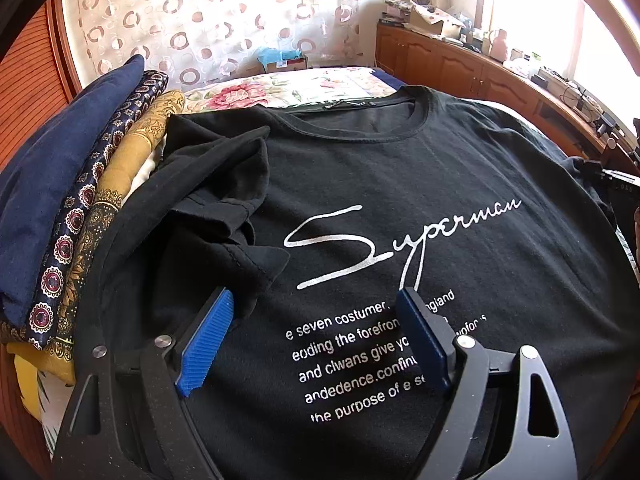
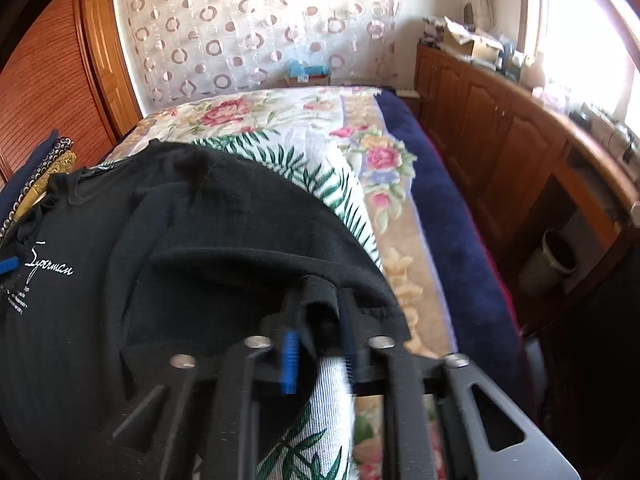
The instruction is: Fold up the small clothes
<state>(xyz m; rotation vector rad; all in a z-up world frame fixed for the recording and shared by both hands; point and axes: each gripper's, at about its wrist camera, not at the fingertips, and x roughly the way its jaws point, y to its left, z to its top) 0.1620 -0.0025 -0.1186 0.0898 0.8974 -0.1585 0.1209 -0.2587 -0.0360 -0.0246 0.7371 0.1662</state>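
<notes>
A black T-shirt with white "Superman" lettering lies face up on the bed. Its left sleeve is folded in over the chest. My left gripper is open and empty, its blue pads just above the printed text. In the right wrist view the shirt fills the left half. My right gripper is shut on the shirt's right sleeve edge, lifted off the bedspread. The left gripper's blue pad peeks in at the far left.
A stack of folded clothes, navy, patterned and mustard, lies left of the shirt. The floral bedspread has a navy blanket edge on the right. Wooden cabinets and a bin stand beyond the bed.
</notes>
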